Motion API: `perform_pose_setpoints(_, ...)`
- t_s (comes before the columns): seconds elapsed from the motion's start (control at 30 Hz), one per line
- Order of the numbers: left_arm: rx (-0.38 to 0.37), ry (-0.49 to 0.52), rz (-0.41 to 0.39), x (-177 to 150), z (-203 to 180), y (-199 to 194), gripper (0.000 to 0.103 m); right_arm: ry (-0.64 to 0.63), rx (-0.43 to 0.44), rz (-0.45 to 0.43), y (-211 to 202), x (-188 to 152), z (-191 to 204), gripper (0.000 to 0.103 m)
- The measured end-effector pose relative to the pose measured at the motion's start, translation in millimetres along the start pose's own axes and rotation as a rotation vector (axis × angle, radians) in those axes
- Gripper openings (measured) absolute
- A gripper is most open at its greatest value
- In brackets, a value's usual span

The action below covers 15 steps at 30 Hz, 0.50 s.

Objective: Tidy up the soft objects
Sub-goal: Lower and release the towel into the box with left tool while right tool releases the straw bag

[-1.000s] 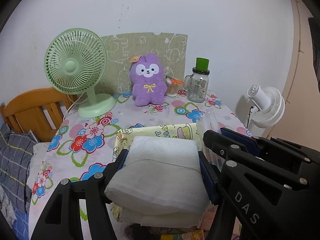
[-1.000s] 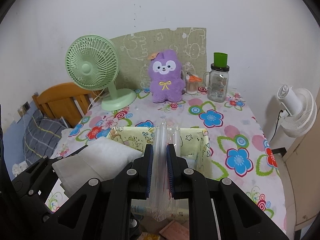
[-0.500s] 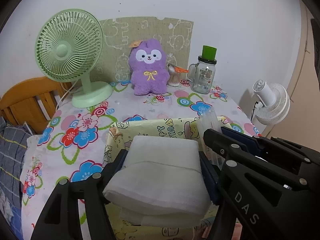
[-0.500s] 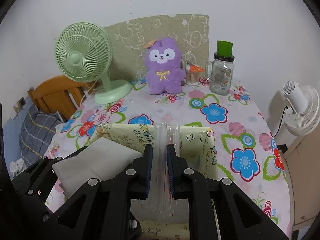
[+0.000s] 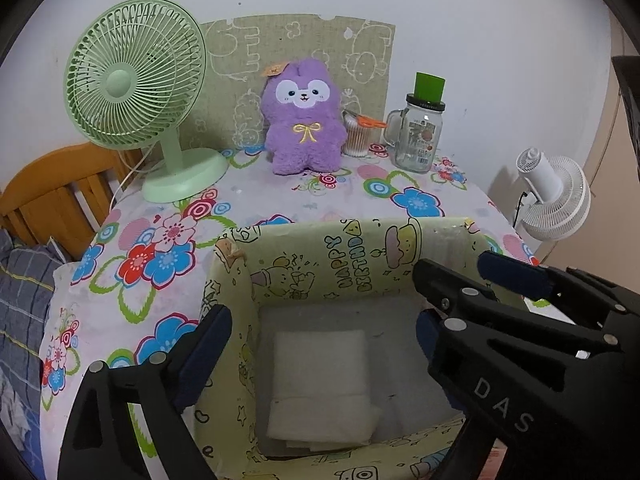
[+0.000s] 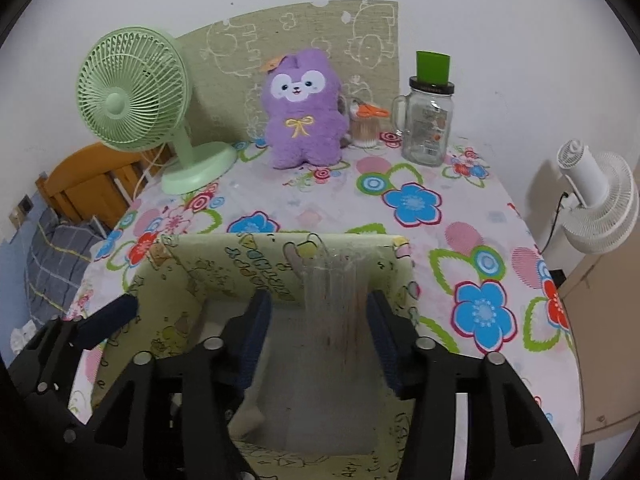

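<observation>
Step in hand: release into the storage box on the bench. The left claw is opening, nothing between its jaws; the folded white cloth lies on the box floor directly below and ahead of it. The right claw is also opening; the clear plastic bundle stands between its jaws, apparently free of the pads and blurred. Judged next: lift both claws clear of the box walls without snagging the contents.
</observation>
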<state>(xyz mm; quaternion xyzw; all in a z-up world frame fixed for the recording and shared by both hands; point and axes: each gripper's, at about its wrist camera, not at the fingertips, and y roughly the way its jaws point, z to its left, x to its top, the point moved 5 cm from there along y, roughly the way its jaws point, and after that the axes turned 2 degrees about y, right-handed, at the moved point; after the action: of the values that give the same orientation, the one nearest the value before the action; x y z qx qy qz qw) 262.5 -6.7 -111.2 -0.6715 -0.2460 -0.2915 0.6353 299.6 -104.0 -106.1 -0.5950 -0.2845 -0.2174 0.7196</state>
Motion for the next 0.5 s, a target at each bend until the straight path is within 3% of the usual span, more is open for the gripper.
perform_pose_setpoints(0.07,-0.001,0.0,0.003,-1.0,0.3,0.0,0.096,-0.013,-0.022,0.0,-0.5,-0.5,-0.9,0.064)
perform_pose_setpoints(0.27,0.001,0.002,-0.006,-2.4,-0.9,-8.1,0.096,-0.007,-0.02,-0.009,-9.1,-2.1,-2.7,0.066)
perform_pose_setpoints(0.5,0.012,0.004,-0.028,-5.7,-1.3,-25.3,0.097,-0.002,-0.03,-0.031,-26.4,-6.0,-2.8,0.076)
